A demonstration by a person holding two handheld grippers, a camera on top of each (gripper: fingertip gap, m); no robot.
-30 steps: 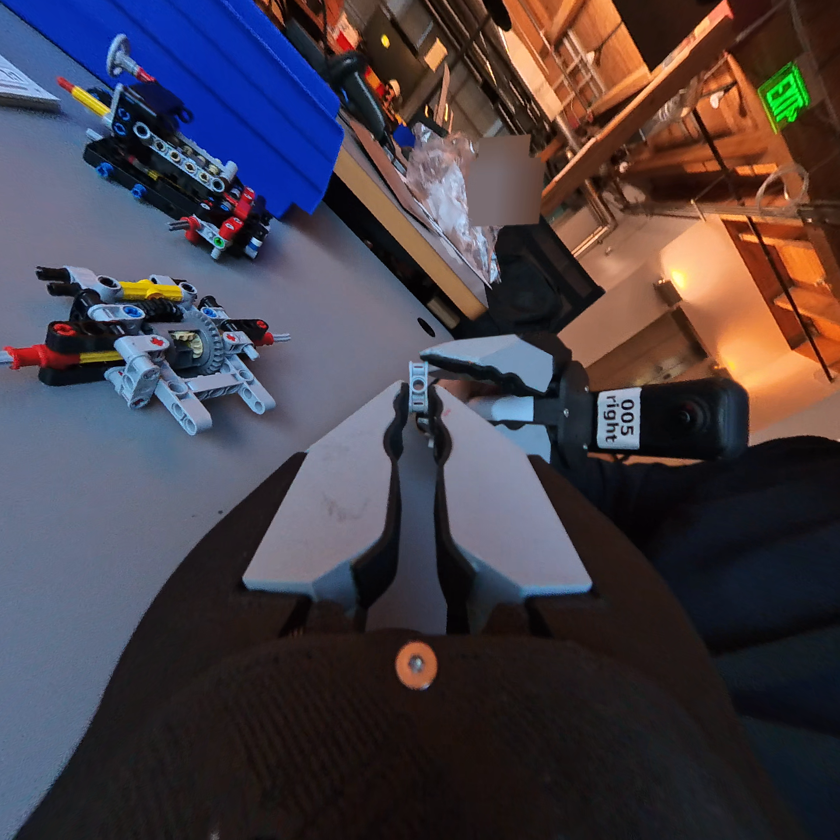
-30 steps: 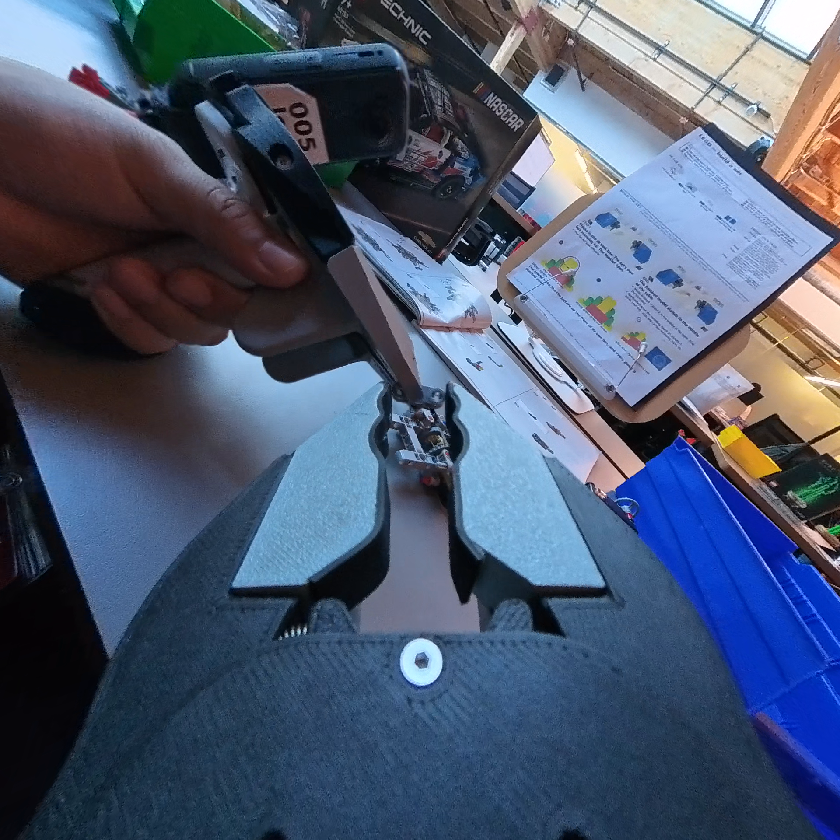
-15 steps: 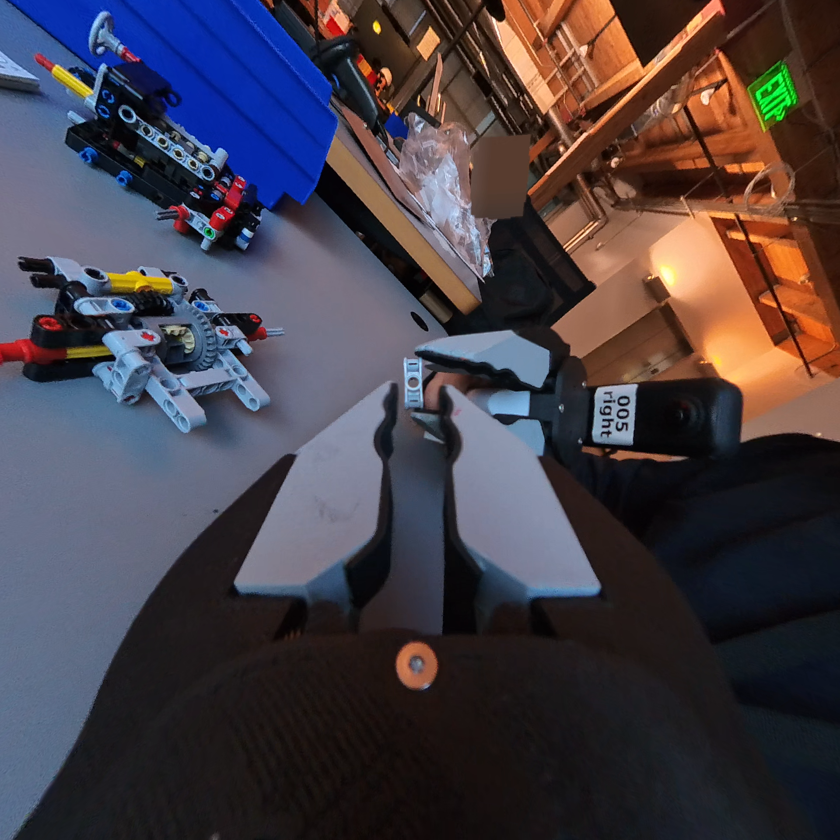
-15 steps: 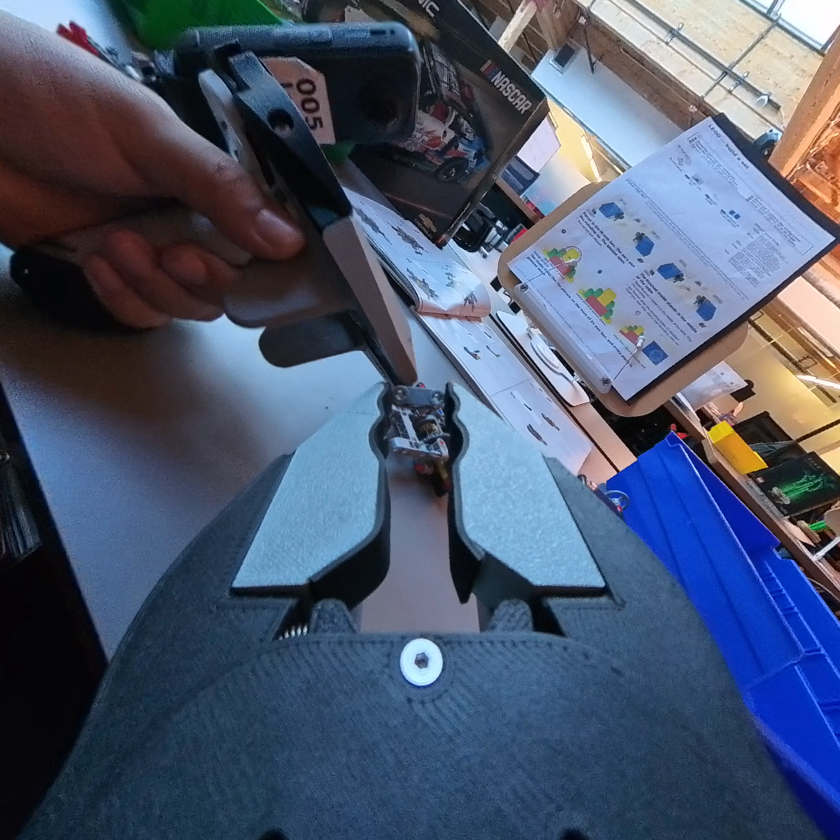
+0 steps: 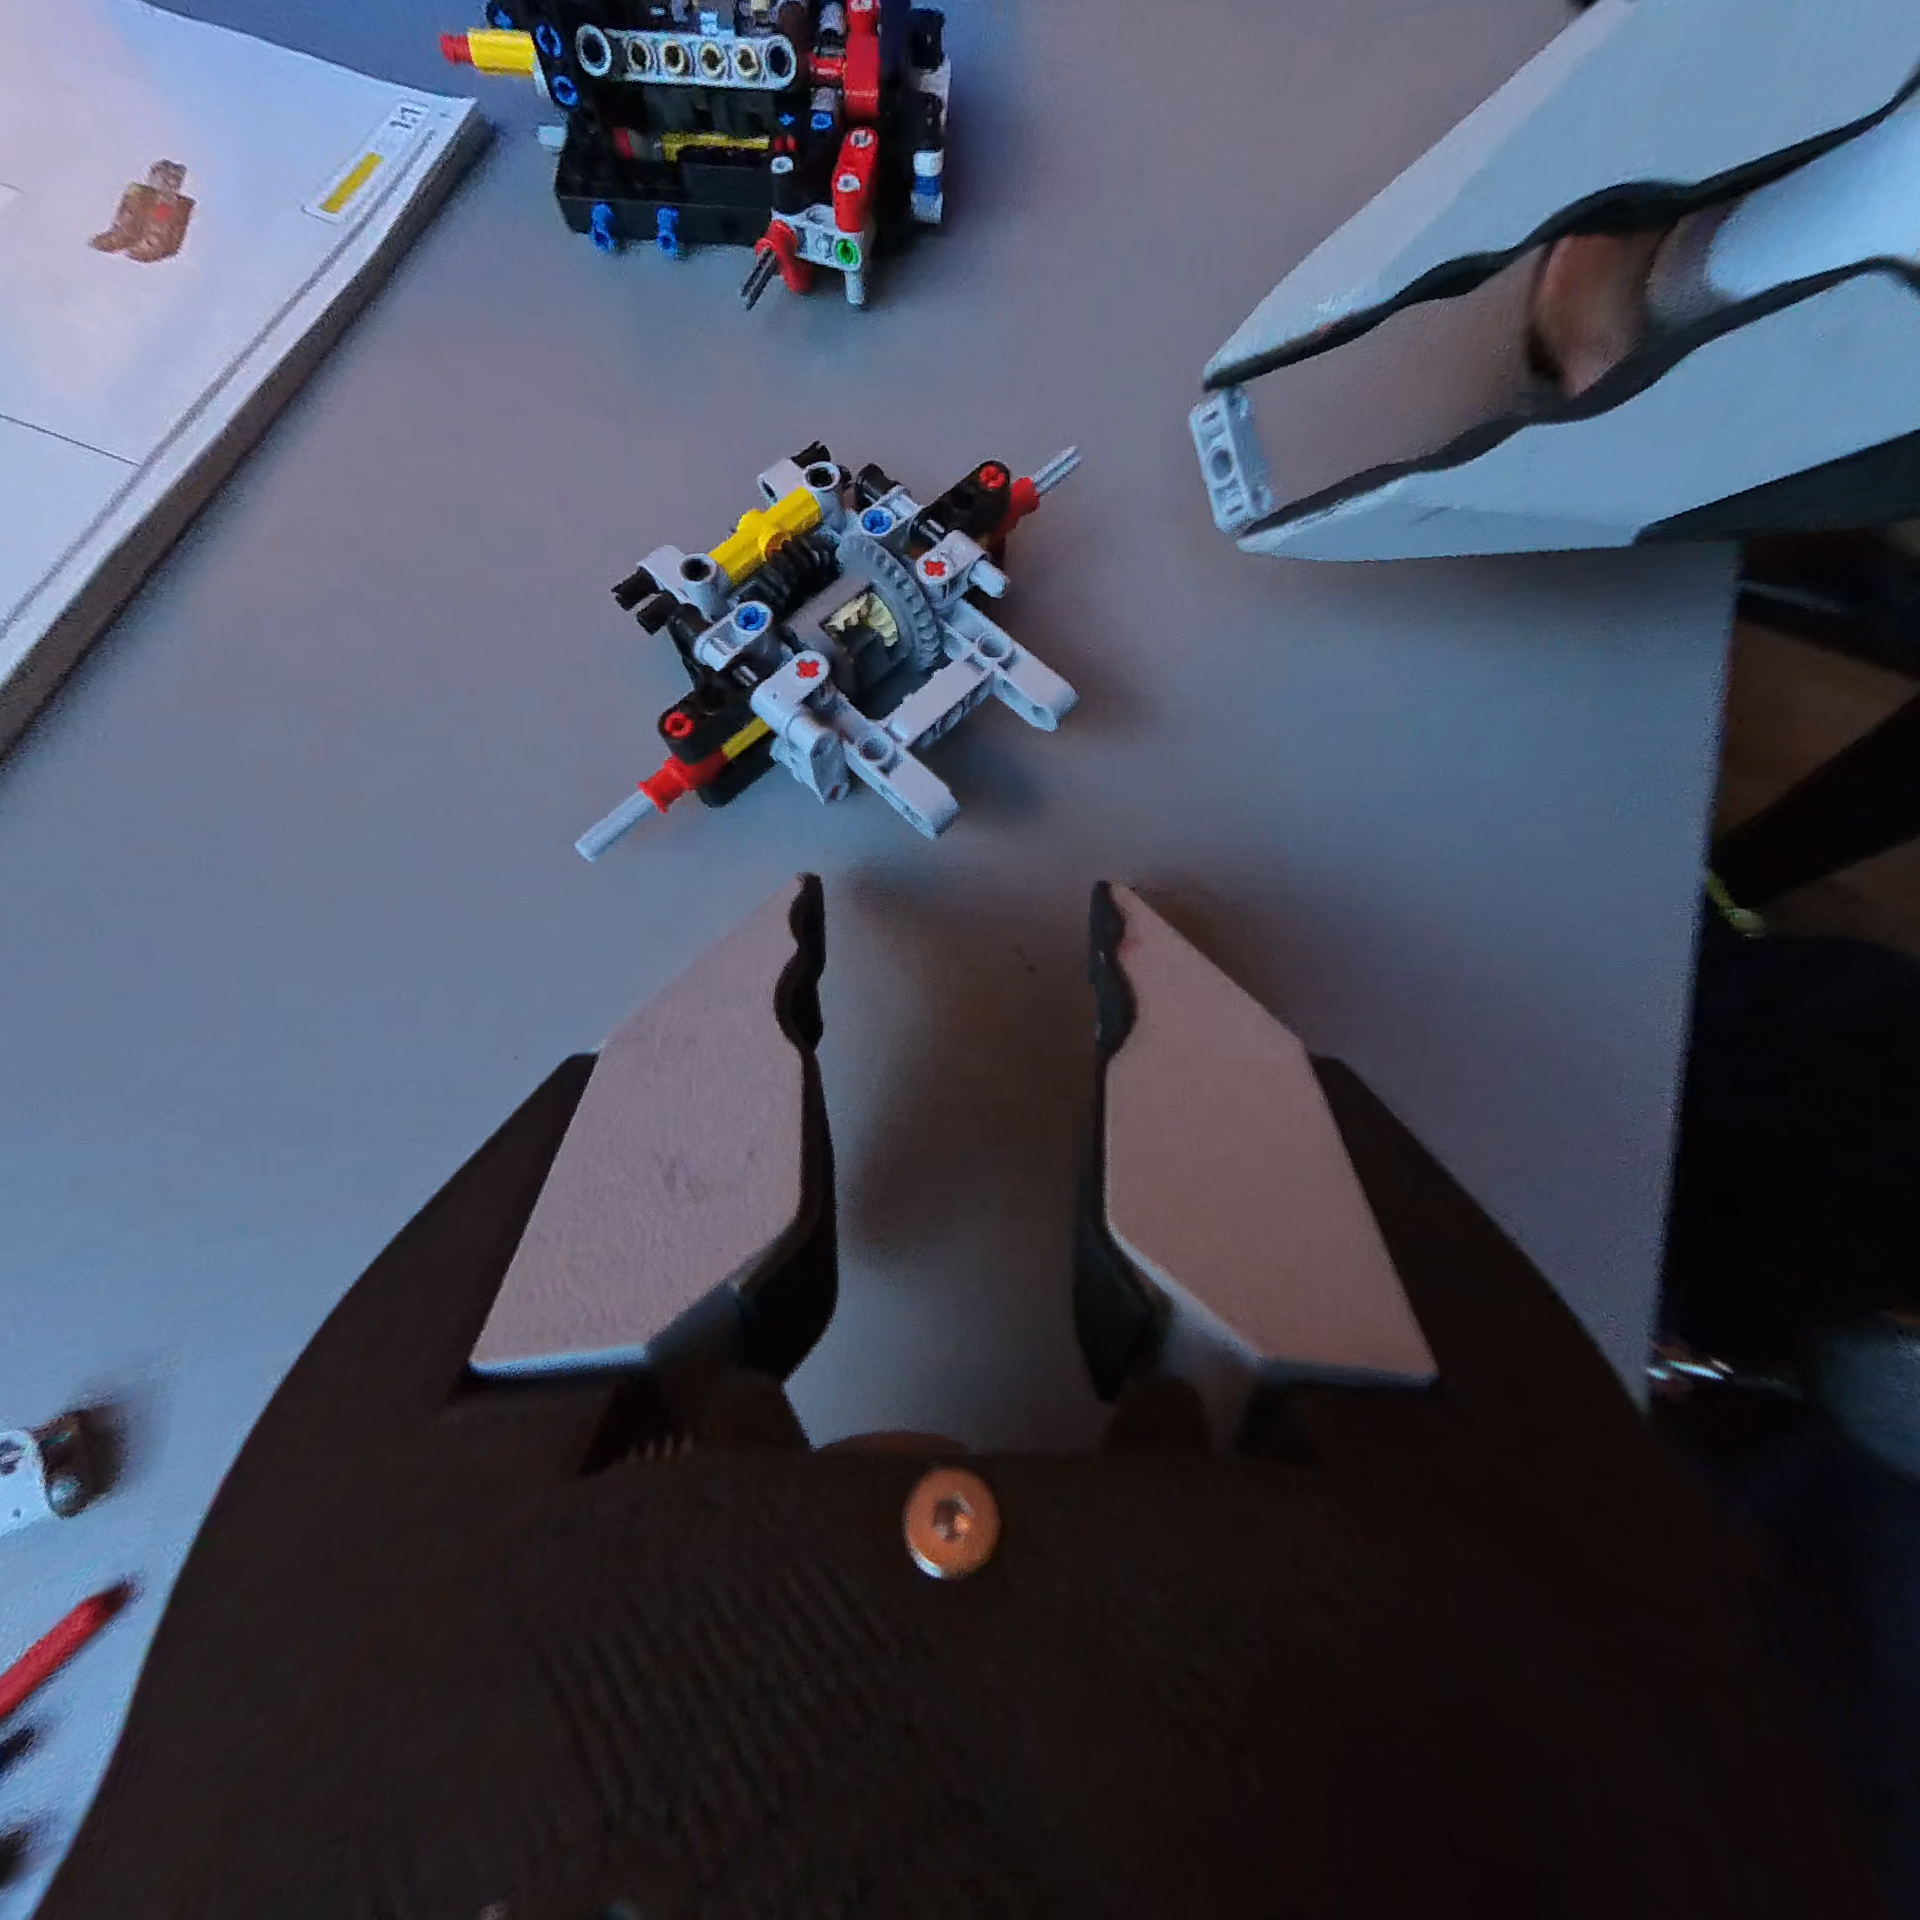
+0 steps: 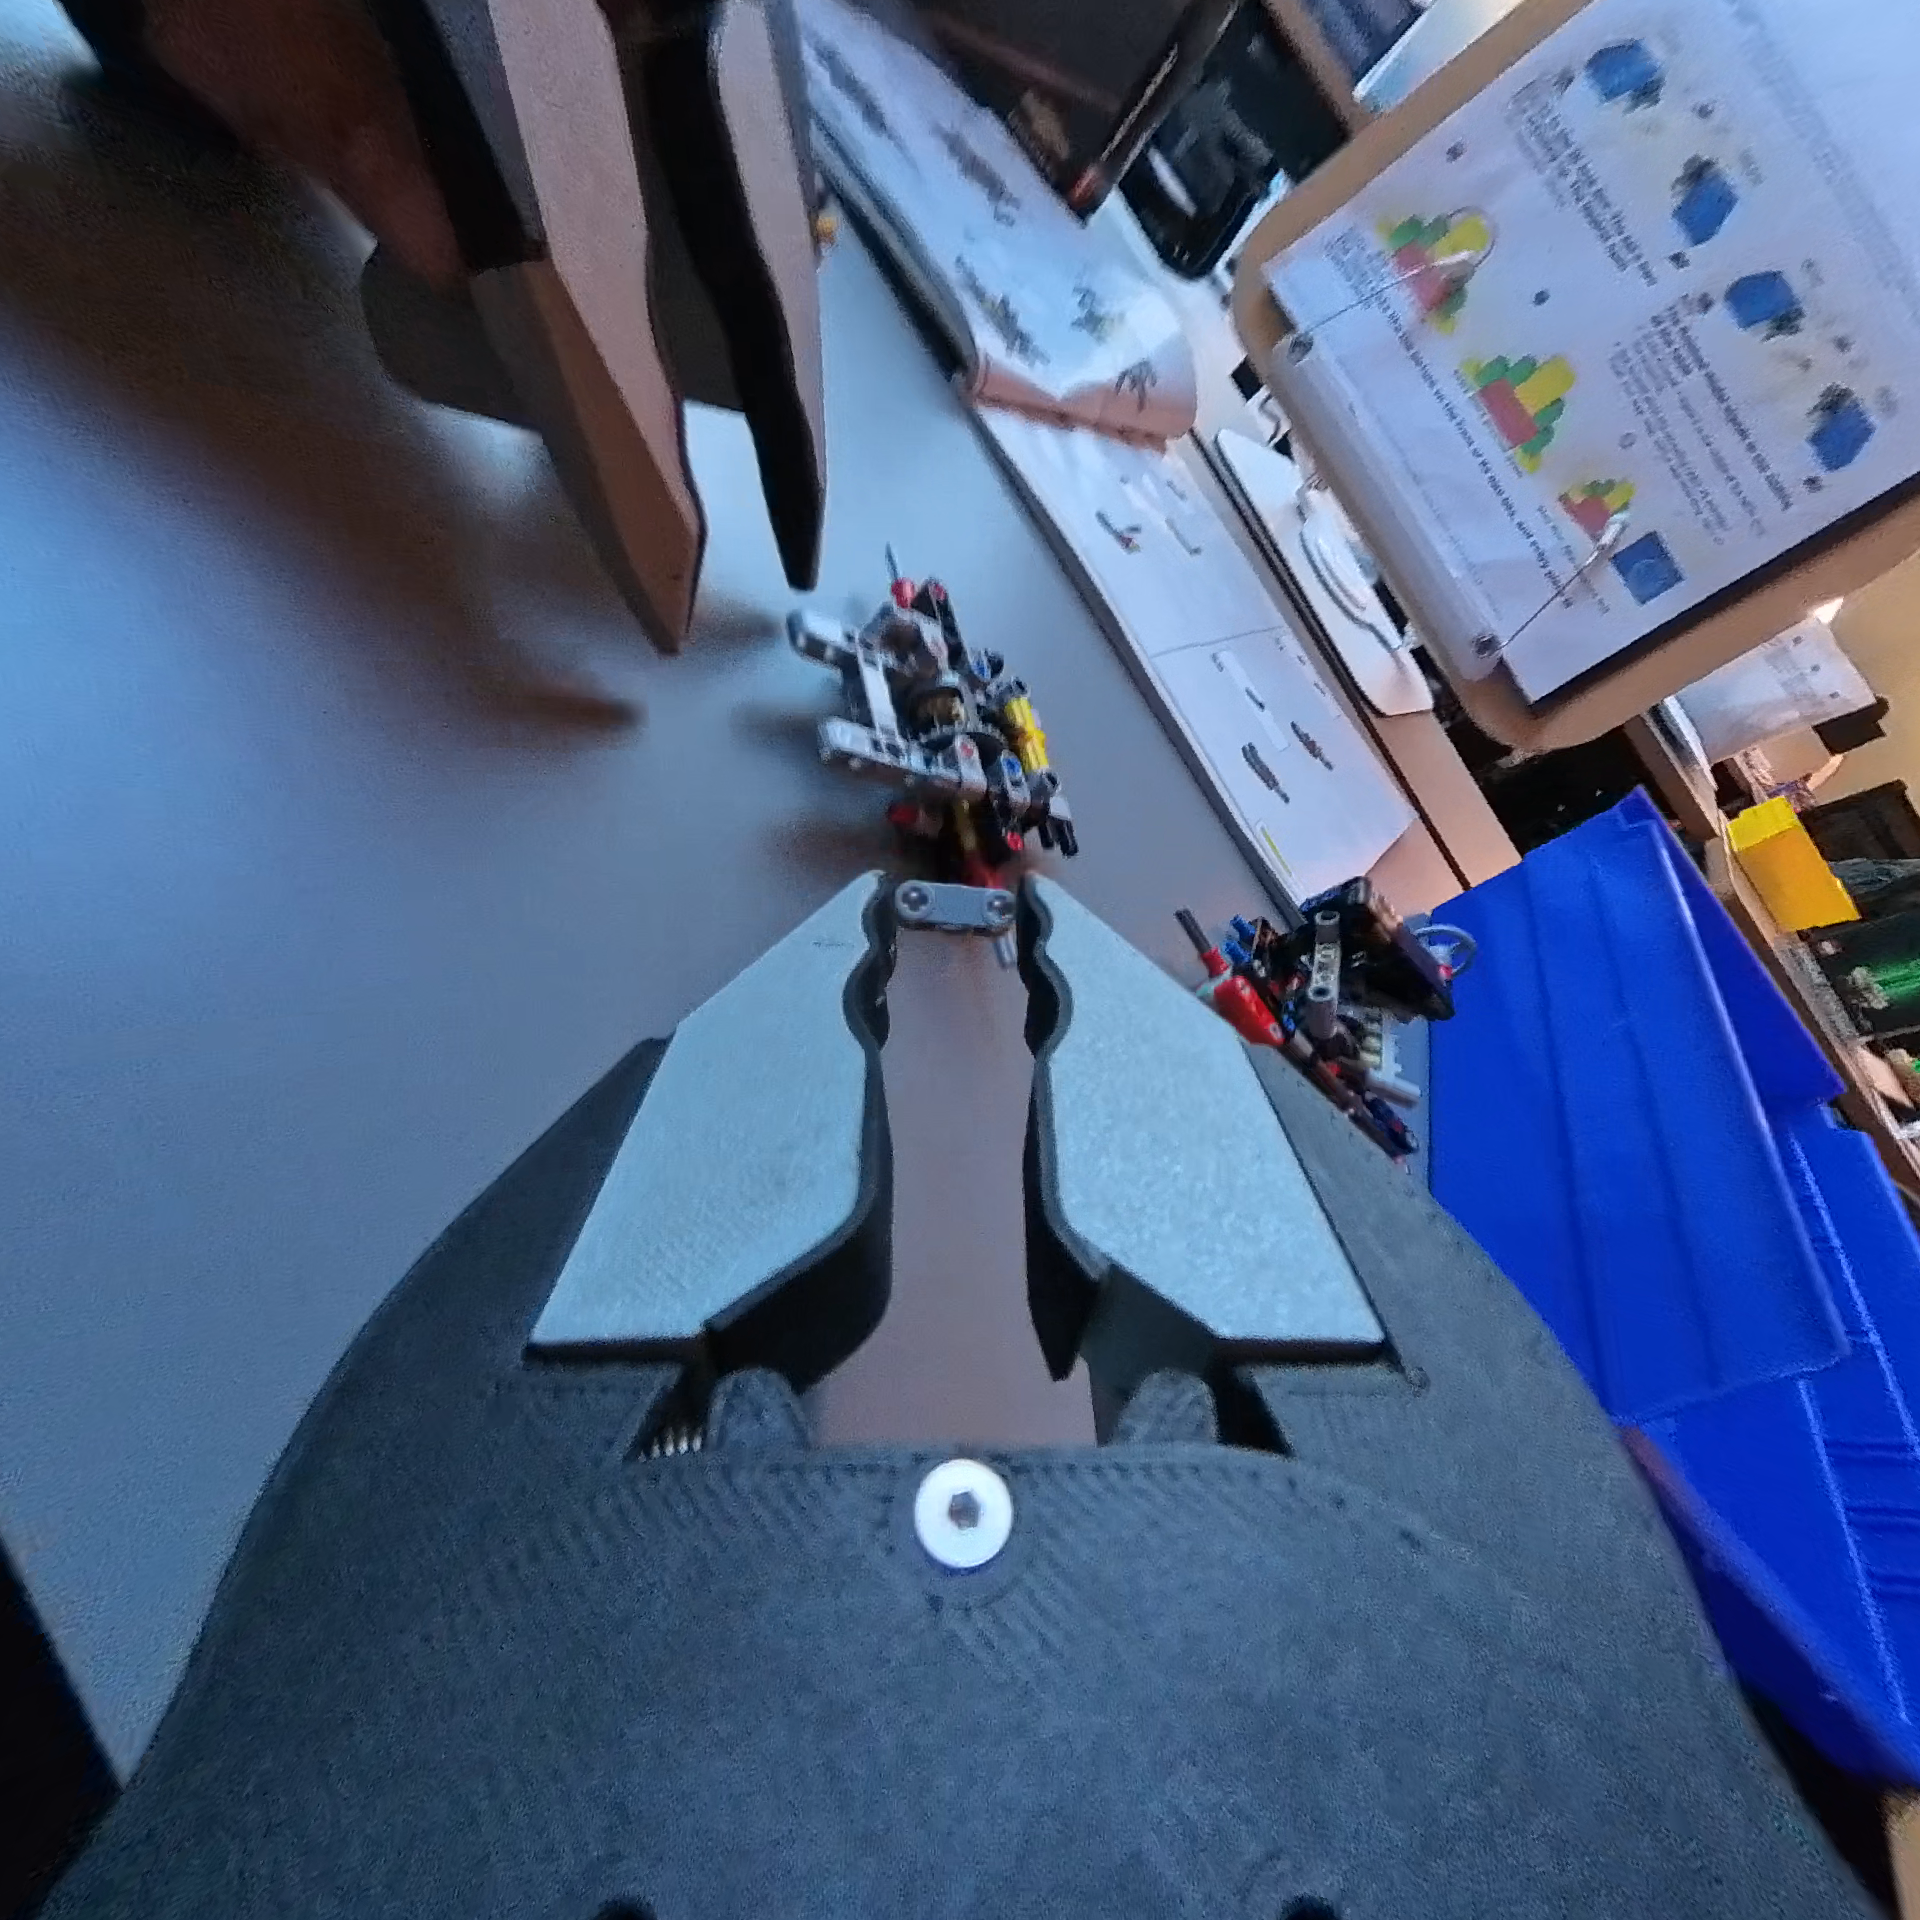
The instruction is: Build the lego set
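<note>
Left tool spread and bare; right tool clamped on a small grey beam.

Left wrist view: left tool (image 5: 956,899) stands apart over the grey table (image 5: 312,987), nothing between its fingers. Just ahead lies a grey gear assembly (image 5: 831,644); farther ahead a black assembly (image 5: 727,135); ahead-left a booklet (image 5: 156,260). Right tool (image 5: 1231,457) ahead-right grips the grey beam (image 5: 1226,457).
Right wrist view: right tool (image 6: 954,904) pinches the beam (image 6: 954,906) at its tips; gear assembly (image 6: 935,717) just beyond; blue bin (image 6: 1662,1143) right.

grey table (image 5: 312,935), blue bin (image 6: 1662,1143), grey brick (image 6: 956,907)
</note>
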